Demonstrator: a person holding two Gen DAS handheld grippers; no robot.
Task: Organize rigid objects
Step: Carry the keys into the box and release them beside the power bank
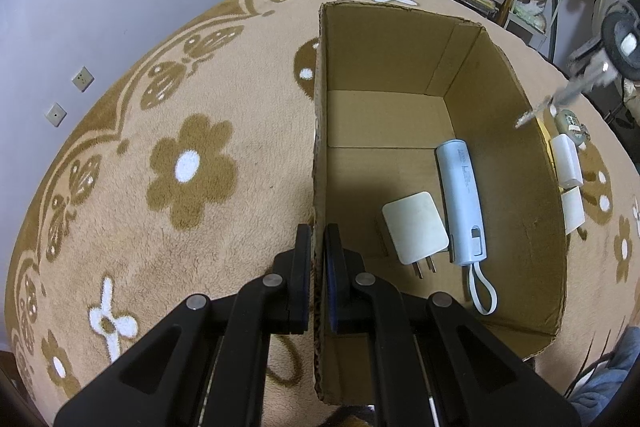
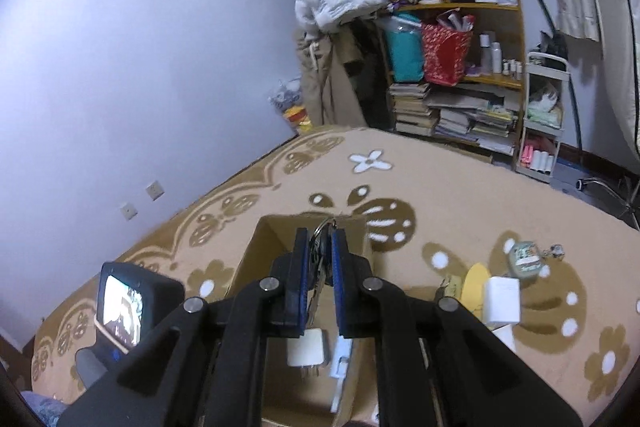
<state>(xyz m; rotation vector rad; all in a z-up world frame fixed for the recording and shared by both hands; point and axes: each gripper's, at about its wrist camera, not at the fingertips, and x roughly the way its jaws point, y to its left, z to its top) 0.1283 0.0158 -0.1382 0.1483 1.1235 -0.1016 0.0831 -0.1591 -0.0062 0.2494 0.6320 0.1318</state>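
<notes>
Left wrist view gives us the open brown corrugated cardboard box [image 1: 440, 75], standing on a plush tan blanket with brown flowers and white centres [image 1: 160, 167]. Our left claw [image 1: 318, 259] is pinched tight on the box's near left wall, one black finger outside and one blue-padded finger inside, the raw fluted edge running up between them.

On the box floor lie two smooth plastic pieces side by side, touching or nearly so: a flat, rounded-square white wall charger with two metal prongs [image 1: 416, 233], and to its right a long pale-blue cylindrical power bank with a white looped cord [image 1: 460, 203]. Beyond the box's right wall we see two white rectangular blocks [image 1: 568, 163] on the blanket, and past them a small round greenish case [image 1: 574, 125].

In the right wrist view our right claw [image 2: 320, 263] is above the box, closed on a bunch of metal keys on a ring [image 2: 320, 247]; the ring peeps out at the fingertips between the blue pads. From the left wrist view those keys show as a blurred silvery streak over the box's right rim. To the right of the box a flat yellow oval piece [image 2: 476, 285] lies beside a white block.
</notes>
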